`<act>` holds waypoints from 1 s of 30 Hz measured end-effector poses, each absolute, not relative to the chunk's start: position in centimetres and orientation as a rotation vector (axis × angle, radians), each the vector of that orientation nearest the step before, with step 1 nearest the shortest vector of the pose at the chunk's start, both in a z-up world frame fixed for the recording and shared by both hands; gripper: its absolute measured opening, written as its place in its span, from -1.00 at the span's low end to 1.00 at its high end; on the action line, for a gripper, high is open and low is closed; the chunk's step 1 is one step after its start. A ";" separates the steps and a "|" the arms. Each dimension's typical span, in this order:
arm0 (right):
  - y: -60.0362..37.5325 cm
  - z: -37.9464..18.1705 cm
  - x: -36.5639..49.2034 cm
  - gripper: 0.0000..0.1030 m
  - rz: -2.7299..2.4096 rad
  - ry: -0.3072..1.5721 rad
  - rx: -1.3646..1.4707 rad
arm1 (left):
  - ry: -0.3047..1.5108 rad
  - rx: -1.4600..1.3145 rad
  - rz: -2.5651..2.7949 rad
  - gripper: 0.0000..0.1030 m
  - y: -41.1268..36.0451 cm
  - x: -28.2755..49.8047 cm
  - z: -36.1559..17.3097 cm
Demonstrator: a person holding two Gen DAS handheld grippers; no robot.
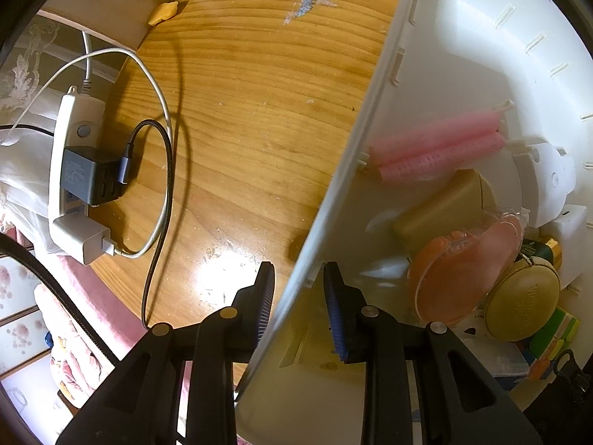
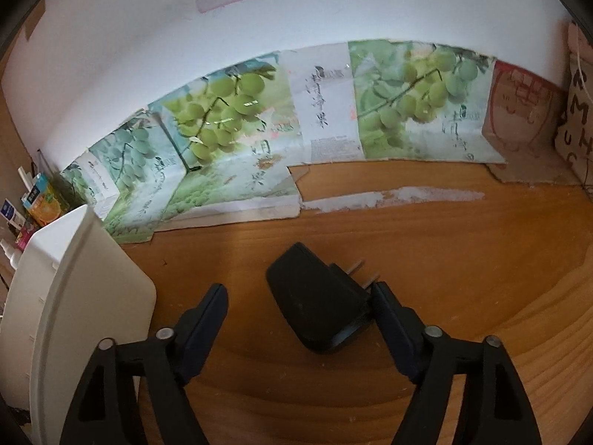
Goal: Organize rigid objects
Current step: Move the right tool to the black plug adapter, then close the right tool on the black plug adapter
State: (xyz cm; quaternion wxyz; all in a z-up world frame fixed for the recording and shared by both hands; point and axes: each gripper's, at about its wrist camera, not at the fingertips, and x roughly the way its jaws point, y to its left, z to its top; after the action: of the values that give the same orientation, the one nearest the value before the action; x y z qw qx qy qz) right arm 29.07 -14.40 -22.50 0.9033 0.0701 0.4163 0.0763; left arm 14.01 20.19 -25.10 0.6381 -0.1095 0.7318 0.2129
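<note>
I have the black plastic plug-in charger block (image 2: 320, 306) lying on the wooden desk (image 2: 463, 252) between my right tongs (image 2: 298, 298), which are spread, with one finger just at its pronged end. It looks light, stiff and a bit slick — I'd pinch it across the flat broad sides of the body, keeping off the two thin metal prongs (image 2: 365, 272). My left tongs (image 1: 296, 296) pinch the wall of the white plastic bin (image 1: 370, 118), where small things already lie — it should flex a little
</note>
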 end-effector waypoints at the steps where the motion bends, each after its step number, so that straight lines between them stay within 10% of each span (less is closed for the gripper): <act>1: -14.4 -22.5 29.1 0.39 0.156 0.860 0.144 | 1.671 -0.251 0.487 -0.42 20.1 14.0 -25.0; 4: -14.4 -22.5 29.1 0.07 0.155 0.856 0.146 | 1.674 -0.248 0.490 -0.42 20.0 14.2 -24.9; 30: -15.9 -22.0 23.2 0.04 0.078 1.034 0.318 | 1.595 -0.262 0.310 -0.41 19.7 13.1 -22.9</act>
State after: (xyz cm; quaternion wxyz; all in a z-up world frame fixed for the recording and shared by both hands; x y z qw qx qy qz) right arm 23.21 -15.87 -21.96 0.8565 0.1514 0.4920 0.0370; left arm 13.13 19.67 -22.86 0.6802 -0.1166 0.7104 0.1381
